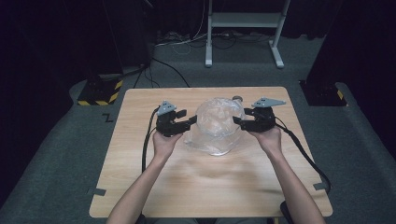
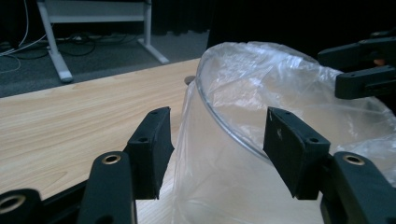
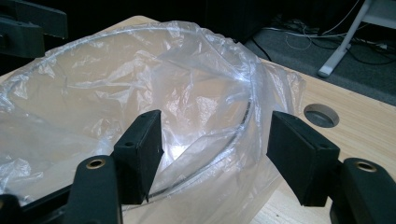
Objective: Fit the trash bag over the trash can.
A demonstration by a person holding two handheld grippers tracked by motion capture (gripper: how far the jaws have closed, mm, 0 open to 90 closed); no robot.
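Forearms cross pale wooden table [image 1: 140,186] above grey carpet [image 1: 56,168].

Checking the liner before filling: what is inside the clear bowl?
A crinkled plastic bag lines the bowl and drapes over its rim. Nothing else shows inside; the bottom is blurred by folds.

Your high view looks forward and down over the whole wooden table [image 1: 140,186] from your side; each gripper view rides close, facing inward at the clear bag-lined bowl [image 1: 215,126], which all three views share.
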